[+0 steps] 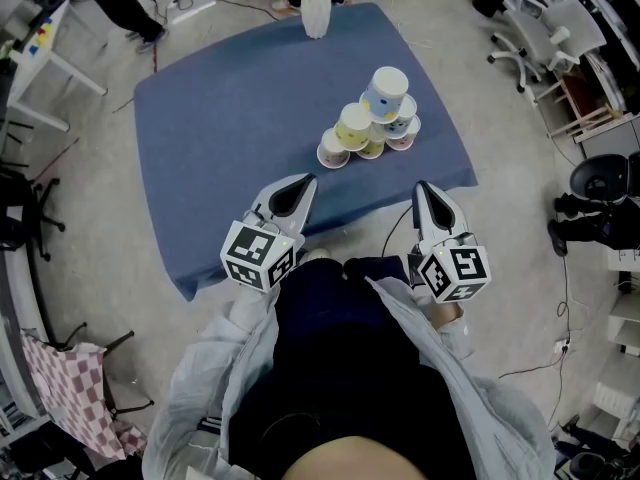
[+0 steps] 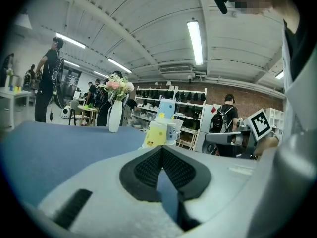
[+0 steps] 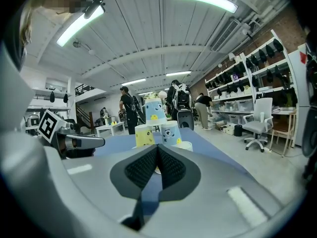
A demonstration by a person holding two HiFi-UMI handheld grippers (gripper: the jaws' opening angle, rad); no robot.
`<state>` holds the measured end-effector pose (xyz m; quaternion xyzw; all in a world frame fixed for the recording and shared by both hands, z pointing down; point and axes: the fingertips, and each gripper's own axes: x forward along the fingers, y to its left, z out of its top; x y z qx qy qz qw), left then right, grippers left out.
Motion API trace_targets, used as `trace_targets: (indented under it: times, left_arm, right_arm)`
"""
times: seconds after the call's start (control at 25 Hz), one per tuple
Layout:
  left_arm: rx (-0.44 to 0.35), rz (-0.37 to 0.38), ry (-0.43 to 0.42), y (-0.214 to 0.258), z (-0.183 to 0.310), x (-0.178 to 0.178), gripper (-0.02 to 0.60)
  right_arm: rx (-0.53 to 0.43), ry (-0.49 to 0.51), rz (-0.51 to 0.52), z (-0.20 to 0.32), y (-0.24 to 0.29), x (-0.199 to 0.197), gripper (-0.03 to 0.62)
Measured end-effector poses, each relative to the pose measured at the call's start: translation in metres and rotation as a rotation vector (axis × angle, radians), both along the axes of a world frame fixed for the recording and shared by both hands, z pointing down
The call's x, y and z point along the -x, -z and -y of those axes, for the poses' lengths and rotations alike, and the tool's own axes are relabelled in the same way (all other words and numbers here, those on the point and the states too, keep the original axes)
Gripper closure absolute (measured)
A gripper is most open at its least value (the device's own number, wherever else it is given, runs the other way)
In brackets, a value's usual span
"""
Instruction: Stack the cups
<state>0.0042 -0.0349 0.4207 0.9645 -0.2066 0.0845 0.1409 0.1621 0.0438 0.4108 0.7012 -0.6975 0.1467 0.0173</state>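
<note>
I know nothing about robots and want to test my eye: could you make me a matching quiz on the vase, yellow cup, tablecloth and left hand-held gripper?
Things:
1 vase
2 yellow cup
3 tablecloth
4 left hand-held gripper

Descriptions:
A jaws shut, nothing held
B plain blue
C at the far edge
D second tier up

Pairs: 1-C, 2-D, 3-B, 4-A.

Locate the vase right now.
Head view, top centre: the vase stands at the far edge of the blue table, beyond and slightly left of the piled cups.
</note>
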Motion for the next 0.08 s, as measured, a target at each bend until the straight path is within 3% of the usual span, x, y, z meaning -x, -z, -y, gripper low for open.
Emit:
trace_targets:
  times: [0.08]
  left_arm:
    - [0.001,0.001,-0.001,-0.0005,0.0008,-0.0003,0.591]
  right_arm:
    - [0.000,0.002,0.003,0.0008,-0.0006,0.0005,0.583]
